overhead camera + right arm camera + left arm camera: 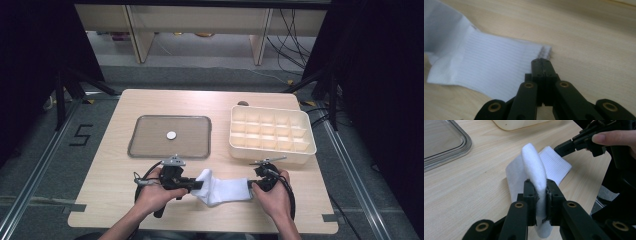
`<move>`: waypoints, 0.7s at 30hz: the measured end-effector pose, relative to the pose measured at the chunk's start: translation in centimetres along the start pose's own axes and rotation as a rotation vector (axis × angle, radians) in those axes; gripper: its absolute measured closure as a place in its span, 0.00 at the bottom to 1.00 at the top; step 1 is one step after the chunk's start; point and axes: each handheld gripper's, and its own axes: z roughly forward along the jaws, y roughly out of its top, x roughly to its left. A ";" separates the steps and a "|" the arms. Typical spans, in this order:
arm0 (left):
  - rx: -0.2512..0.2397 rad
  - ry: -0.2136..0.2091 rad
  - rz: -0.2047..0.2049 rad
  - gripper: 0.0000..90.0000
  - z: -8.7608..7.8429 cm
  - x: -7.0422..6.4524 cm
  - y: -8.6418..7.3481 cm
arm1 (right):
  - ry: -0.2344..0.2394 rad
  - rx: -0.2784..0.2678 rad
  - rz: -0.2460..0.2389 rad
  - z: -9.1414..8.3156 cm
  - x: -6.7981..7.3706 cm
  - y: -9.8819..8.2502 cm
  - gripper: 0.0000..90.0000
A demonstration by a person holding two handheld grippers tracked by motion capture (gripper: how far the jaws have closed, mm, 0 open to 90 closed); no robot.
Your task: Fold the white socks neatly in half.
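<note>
The high view gave the layout: white sock (pixel 218 186) lay on the desk (pixel 115 185) near its front edge, stretched between left gripper (pixel 196 184) and right gripper (pixel 251 183), clear tray (pixel 170 136) and compartment box (pixel 272 134) behind. The left gripper view showed jaws clamped on a raised fold of fuzzy fabric. Right gripper view — jaws shut at the ribbed cuff's edge (layers stacked), grip on it unclear.

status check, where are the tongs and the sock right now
Left tongs shut on the white sock, pinching a raised fold. Right tongs shut at the ribbed cuff, grip unclear. Sock low over the table; tray and divided box stand clear behind.
</note>
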 end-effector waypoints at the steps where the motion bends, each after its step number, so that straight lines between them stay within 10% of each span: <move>1: -0.001 0.000 0.001 0.89 0.0 0.0 0.0 | 0.000 0.000 0.000 0.0 0.0 0.0 1.00; 21: 0.001 -0.008 0.021 0.89 0.7 -0.7 0.2 | -0.017 0.032 -0.033 0.5 0.6 -0.3 1.00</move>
